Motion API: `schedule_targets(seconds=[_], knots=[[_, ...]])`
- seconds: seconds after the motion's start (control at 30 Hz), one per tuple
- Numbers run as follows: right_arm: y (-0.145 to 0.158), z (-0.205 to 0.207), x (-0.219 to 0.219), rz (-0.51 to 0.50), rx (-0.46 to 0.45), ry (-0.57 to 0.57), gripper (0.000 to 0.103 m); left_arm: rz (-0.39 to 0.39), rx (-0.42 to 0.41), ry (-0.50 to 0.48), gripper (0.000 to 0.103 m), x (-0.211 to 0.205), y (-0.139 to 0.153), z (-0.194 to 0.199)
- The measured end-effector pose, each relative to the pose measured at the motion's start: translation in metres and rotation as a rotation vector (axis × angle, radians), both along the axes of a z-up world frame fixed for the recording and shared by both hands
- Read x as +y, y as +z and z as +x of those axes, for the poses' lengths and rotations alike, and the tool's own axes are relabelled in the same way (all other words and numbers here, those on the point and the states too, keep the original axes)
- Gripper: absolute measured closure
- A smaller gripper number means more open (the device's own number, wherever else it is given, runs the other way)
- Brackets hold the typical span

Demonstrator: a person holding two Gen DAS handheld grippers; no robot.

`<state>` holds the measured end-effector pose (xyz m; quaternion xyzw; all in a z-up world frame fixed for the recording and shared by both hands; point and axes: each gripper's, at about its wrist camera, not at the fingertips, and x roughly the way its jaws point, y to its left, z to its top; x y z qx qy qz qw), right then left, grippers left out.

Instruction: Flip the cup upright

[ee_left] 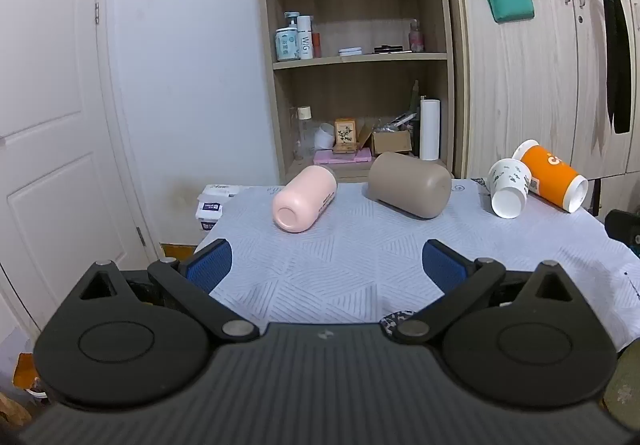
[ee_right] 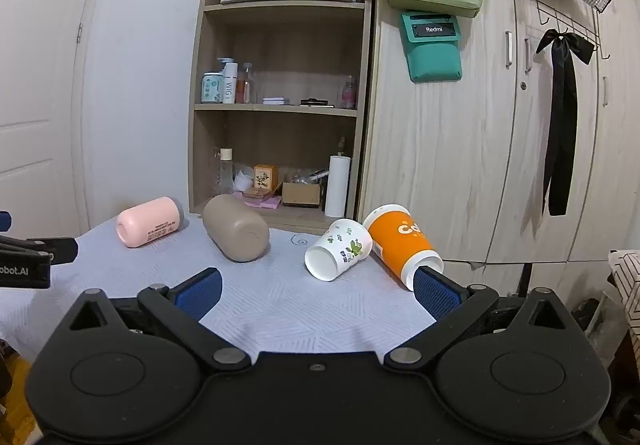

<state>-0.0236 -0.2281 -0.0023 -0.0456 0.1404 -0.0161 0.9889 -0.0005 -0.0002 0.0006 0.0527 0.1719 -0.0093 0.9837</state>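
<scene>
Four cups lie toppled on the cloth-covered tabletop (ee_right: 280,297). The white paper cup with green print (ee_right: 340,249), judged light and crushable, should be gripped gently mid-wall. The left gripper (ee_left: 326,265) and right gripper (ee_right: 316,289) are held wide open, empty.

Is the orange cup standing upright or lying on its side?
Lying on its side. The orange cup rests on the table, open mouth toward the camera, beside the white cup.

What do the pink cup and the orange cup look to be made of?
Pink cup: probably matte plastic or silicone, with a smooth, even, rounded body and no seam showing.
Orange cup: likely paper, with a printed wall, white inside and thin rolled rim.
</scene>
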Motion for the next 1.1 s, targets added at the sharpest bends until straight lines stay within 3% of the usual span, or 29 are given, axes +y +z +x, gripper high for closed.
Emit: schedule_targets(seconds=[0.13,0.53,1.1], knots=[[0.000,0.000,-0.001,-0.002,-0.006,-0.002,0.000,-0.040,0.017,-0.003,0.000,0.004,-0.001,0.003],[-0.004,0.001,-0.005,0.002,-0.014,-0.005,0.000,-0.042,-0.028,-0.010,0.000,0.012,-0.001,-0.006],[0.000,0.001,-0.006,-0.003,-0.006,-0.024,0.000,-0.054,-0.032,-0.022,0.000,0.013,-0.001,-0.006]])
